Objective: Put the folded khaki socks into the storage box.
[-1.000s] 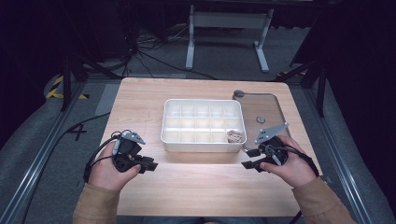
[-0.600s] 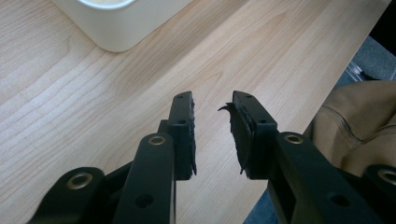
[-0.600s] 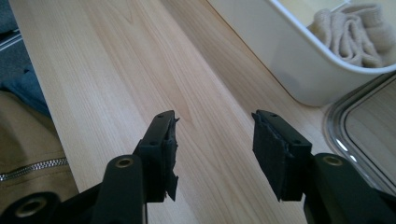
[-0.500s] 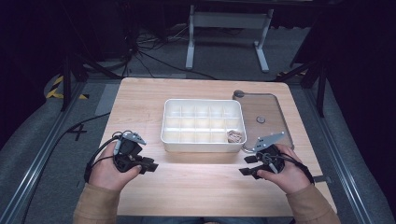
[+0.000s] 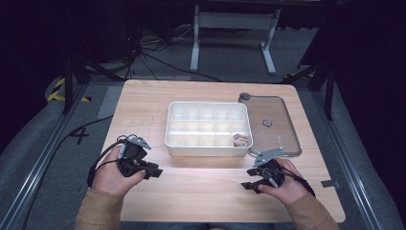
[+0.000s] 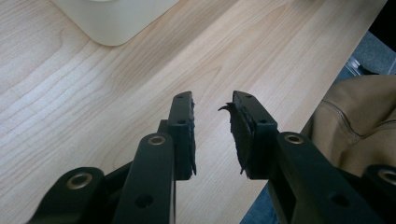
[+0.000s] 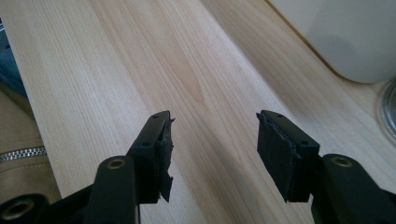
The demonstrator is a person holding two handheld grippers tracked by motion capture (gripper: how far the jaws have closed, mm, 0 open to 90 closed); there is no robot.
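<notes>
Both grippers rest near the surface's near edge — left gripper [image 5: 152, 170] jaws part open and empty, right gripper [image 5: 251, 178] jaws just opened wide, nothing between — while the tray [image 5: 207, 145] mid-surface holds one item [image 5: 241, 139] in its near-right compartment, lid [image 5: 273, 125] off beside it; probably sorting done, closing left.

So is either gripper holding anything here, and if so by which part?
Nothing is held. The left gripper and the right gripper both show open jaws with only bare table between them; the right jaws have just been opening.
</notes>
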